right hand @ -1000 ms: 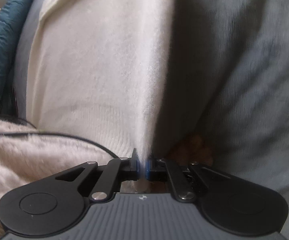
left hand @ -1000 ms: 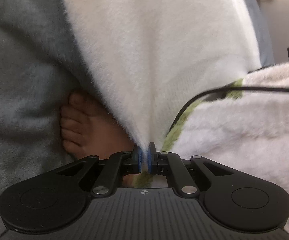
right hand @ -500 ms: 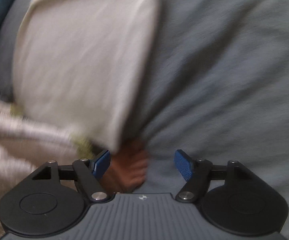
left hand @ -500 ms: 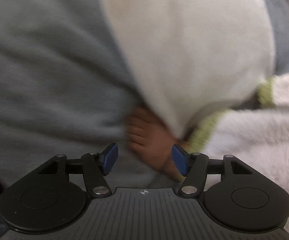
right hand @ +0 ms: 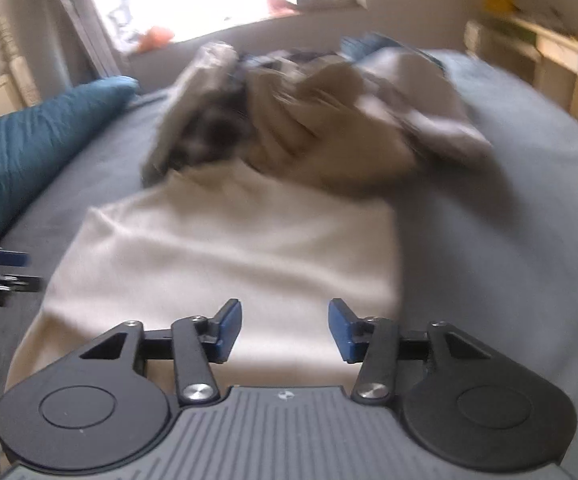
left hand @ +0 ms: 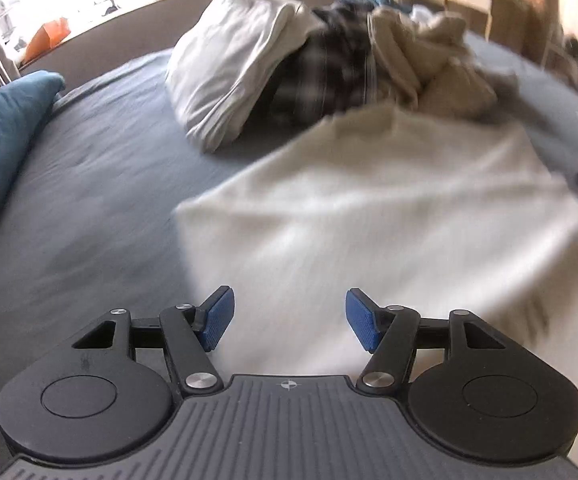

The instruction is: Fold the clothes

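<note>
Sweater (left hand: 389,216) flat on bed (left hand: 101,184), laundry pile (left hand: 329,64) behind, sheet free L&R.

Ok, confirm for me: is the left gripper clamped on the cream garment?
No: the left gripper is open, nothing between its pads, with the cream garment flat on the bed.

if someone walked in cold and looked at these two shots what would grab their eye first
Most likely the cream garment spread flat on the grey bed, filling the middle of both views just beyond the jaws. Behind it sits an unsorted clothes pile with white, dark plaid and beige pieces, and a teal pillow lies at the bed's left edge. The left gripper and right gripper both stand open with nothing between them.
</note>
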A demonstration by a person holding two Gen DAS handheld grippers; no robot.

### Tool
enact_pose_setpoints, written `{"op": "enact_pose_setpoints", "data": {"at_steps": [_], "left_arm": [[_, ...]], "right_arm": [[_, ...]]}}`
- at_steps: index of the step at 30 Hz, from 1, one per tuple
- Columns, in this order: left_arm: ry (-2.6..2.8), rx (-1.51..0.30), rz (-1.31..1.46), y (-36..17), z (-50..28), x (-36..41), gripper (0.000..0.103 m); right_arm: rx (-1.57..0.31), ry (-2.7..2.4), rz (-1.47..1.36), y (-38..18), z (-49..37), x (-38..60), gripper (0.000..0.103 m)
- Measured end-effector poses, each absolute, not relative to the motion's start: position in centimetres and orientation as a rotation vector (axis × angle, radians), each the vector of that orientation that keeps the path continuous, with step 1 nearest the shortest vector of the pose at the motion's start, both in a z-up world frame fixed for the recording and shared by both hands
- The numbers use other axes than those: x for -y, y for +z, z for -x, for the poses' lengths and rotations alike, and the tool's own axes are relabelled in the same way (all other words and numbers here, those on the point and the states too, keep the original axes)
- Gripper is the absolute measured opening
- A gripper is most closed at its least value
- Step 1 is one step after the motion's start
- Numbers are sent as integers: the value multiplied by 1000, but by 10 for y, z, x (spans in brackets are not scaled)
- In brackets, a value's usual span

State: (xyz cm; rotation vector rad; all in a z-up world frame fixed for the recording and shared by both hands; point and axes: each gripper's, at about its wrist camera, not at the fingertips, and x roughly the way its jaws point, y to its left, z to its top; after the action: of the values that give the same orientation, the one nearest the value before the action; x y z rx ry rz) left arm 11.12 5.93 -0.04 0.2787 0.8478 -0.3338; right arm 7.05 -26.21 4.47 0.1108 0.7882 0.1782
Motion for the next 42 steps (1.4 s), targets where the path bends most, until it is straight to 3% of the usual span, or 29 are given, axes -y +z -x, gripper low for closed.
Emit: {"op": "enact_pose_setpoints", "data": {"at_steps": [5,8,13,17,20,22,23,25,26,36,42], "left_arm": [[-274,-704,-305,-38,-120,-3,62],[-244,-711,-296,-60,-136,15,62],[-252,-611,-315,-55,-144,12,62],[-301,-599,-383,-63,-177,13,62],[-347,-630,-354,-70,-202,11,62],[-365,-653,-308,-75,-216,8,62],[-368,-663,-281,-77,-222,6,62],[-362,-684,-222,-81,-233,3,62],[-362,-690,-194,-82,-237,0,61],[-337,-680,-92,-91,-237,-9,63],[-358,-712,27,-92,-244,-23,63]], "right_arm": [[-771,210,-85,18,-123,229,23],[-778,211,-52,4,-153,209,20],[-751,243,86,-1,-178,199,21],[-728,277,207,-4,-195,198,31],[-753,317,176,-9,-211,205,44],[-792,332,137,-15,-221,210,44],[-812,339,118,-18,-226,213,40],[-831,339,78,-22,-231,220,22],[-835,330,57,-23,-233,223,8],[-803,242,-403,-44,-241,283,4],[-817,228,-450,-45,-242,287,7]]}}
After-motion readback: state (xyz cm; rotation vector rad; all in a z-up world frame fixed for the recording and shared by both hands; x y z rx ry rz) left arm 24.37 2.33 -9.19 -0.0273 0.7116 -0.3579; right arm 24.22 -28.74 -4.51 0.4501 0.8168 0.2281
